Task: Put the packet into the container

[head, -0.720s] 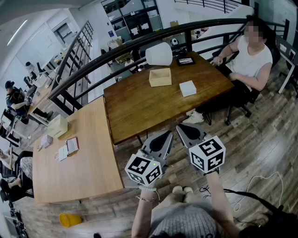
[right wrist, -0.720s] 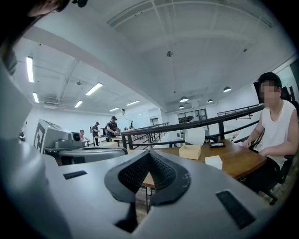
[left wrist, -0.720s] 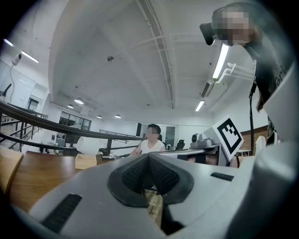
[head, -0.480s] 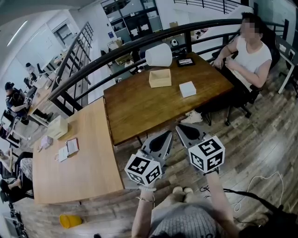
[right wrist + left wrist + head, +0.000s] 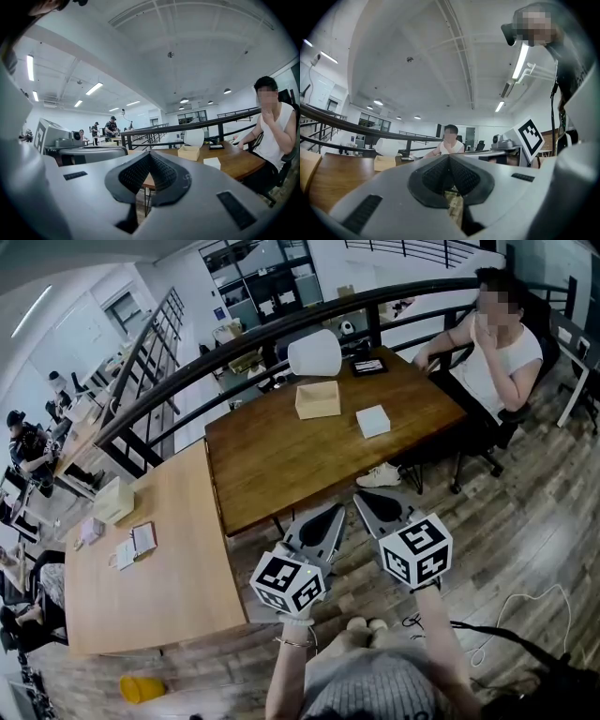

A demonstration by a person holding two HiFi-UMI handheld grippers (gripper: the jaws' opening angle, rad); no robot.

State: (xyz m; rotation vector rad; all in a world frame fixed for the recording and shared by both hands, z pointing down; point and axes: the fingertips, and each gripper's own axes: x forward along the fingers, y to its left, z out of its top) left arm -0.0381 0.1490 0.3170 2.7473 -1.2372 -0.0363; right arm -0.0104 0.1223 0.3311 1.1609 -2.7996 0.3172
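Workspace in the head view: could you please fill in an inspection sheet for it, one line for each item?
Surface: dark wooden table; its things stand on the far half.
Job's things: white packet lies beside the open tan container, not touching it.
Clutter: white rounded object and black flat device at the far edge.
Grippers: left gripper and right gripper both shut and empty, held short of the table.
Cables: thin white cable on the floor at the right.
Surroundings: seated person at the table's right end; light table at the left; yellow cup on the floor.
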